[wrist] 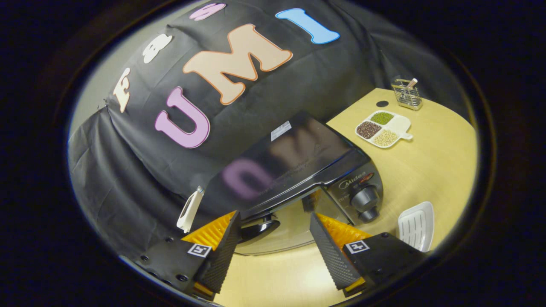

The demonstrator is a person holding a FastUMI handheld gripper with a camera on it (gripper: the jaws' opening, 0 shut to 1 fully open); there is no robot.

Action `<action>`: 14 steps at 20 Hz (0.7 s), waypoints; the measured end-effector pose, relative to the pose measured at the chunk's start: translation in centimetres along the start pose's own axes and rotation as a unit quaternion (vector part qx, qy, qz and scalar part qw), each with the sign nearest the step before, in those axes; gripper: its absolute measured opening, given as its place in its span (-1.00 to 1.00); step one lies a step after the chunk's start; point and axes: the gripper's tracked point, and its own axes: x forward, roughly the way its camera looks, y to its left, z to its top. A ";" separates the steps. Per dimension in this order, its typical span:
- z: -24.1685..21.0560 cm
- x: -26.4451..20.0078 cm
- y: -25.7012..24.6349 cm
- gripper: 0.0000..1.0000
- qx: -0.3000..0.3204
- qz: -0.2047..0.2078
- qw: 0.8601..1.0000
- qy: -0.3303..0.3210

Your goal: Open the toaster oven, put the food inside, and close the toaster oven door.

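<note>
A black toaster oven (298,149) stands on the wooden table (431,170), just ahead of my fingers. Its two knobs (364,200) are on the panel to the right of the glass door (294,221). The door's glossy black handle (258,228) lies between my fingertips, close to the left finger (222,251). My gripper (274,217) is open, its fingers wide apart, and neither pad presses on the handle. The glass mirrors the table. I cannot tell whether the door is fully shut or slightly ajar.
A white slotted dish (416,226) lies right of the oven, beside my right finger. Beyond the oven sit a white divided plate (384,128) of beans and a wire rack (407,96). A white object (190,211) stands left of the oven against the cloth.
</note>
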 end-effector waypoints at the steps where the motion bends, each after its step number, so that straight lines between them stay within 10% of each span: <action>1: 0.2 -0.2 0.2 0.95 -0.005 0.000 1.000 0.000; 7: 5.7 -5.5 4.3 0.95 -0.110 0.011 0.991 -0.079; 14: 11.9 -13.7 11.2 0.95 -0.247 0.024 0.948 -0.199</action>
